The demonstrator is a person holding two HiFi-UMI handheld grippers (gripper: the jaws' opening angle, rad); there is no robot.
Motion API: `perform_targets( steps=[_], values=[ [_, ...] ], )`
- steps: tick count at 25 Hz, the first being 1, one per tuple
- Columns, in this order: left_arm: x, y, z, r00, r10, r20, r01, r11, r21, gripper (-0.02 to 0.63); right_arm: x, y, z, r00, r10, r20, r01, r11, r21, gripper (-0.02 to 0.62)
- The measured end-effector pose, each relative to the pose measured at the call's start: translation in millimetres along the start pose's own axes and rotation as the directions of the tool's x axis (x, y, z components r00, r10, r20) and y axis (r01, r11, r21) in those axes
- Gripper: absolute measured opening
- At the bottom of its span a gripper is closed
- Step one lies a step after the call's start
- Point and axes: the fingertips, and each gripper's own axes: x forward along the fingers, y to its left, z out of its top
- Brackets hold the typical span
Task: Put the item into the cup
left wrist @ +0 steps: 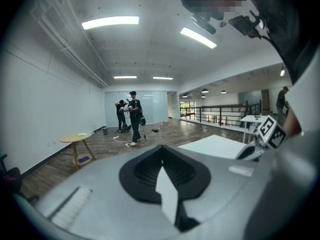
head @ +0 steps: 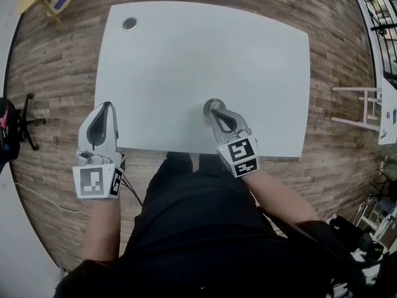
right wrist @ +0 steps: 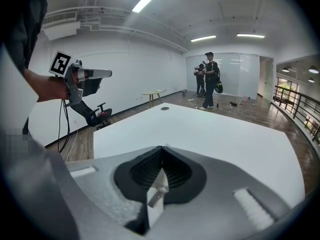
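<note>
Judging from the layout, the step is the drop into the cup, or just after it. Left gripper (head: 108, 105) hangs well left of the cup, off the tabletop (head: 205, 54) corner, fingers together on nothing, and it is best kept out there. Cup (head: 208, 106) reads as a small grey round thing near the tabletop's front edge, seen from straight above. Right gripper (head: 215, 112) sits right over the cup, its tip at or just inside the rim, fingers pressed together. To do it well, the tip should be centred over the cup's mouth before the fingers part. They should open only a little and lift straight up so the rim isn't clipped and the cup isn't knocked towards the edge. Hard to make out: the item shows in no view, so I can't tell whether it is in the cup or pinched too deep to see. A small pale tab (right wrist: 156, 198) lies low between the right fingers; it could be gripper hardware or the item. The right gripper view looks past the cup and shows none of it. The right fingers cover part of the cup's rim in the head view, and its inside is unreadable. Far up-left of the cup, a round grey spot (head: 129, 23) is probably a cable hole.
</note>
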Motion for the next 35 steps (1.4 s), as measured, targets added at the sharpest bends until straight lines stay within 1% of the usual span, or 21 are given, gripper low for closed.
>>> perform_targets(
  steps=[11, 19, 22, 26, 35],
  values=[
    [-1.4, -5.4, -4.0, 1.000, 0.017, -0.021, -0.017, 1.000, -0.002, 0.000, 4.7, -9.3, -12.4, 1.000, 0.004, -0.026, -0.004, 1.000, 0.022, 0.003],
    [1.1, -4.4, -2.3, 1.000, 0.021, -0.020, -0.021, 1.000, -0.004, 0.000, 9.2, -10.5, -11.1, 0.999, 0.009, -0.036, -0.008, 1.000, 0.030, 0.008],
    [3.1, -8.6, -1.3, 1.000, 0.013, -0.018, -0.013, 1.000, 0.000, 0.000, 8.8, -13.5, -11.8, 0.999, 0.012, -0.040, -0.011, 0.999, 0.034, 0.059],
    [7.4, -10.7, 0.6, 1.000, -0.004, -0.011, 0.004, 1.000, 0.007, 0.000, 8.5, -15.2, -7.5, 1.000, 0.004, -0.025, -0.003, 0.999, 0.037, 0.092],
    [18.0, -14.9, 9.0, 0.999, -0.042, 0.023, 0.042, 0.999, 0.025, 0.000, -0.8, -25.5, -0.6, 0.999, -0.050, 0.017, 0.049, 0.997, 0.053, 0.095]
  ],
)
